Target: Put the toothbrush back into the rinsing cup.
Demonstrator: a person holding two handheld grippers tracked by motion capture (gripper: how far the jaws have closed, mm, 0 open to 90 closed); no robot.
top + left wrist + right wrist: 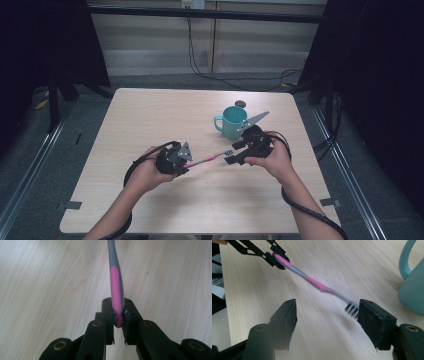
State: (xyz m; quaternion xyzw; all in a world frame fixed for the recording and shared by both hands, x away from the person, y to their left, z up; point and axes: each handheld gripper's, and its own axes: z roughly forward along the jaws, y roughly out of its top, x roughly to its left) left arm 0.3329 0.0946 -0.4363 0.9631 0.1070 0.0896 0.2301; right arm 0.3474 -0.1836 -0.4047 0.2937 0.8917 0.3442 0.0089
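Pale wood grain covers the table [150, 115], which bears everything else. A teal mug [233, 122] stands upright on its far right part, its handle turned toward the left in the high view. Just in front of the mug the right gripper [233, 154] is held in the person's right hand [275, 159]; its jaws stand wide apart with nothing pressed between them. In the right gripper view [327, 315] the bristled head of the toothbrush lies just beside one jaw, whether touching it I cannot tell. Well to the left, the left gripper [186, 166] sits in the left hand [145, 175], clamped tight on the pink handle end. The toothbrush [207, 159], pink and grey, spans the gap between the two grippers above the tabletop.
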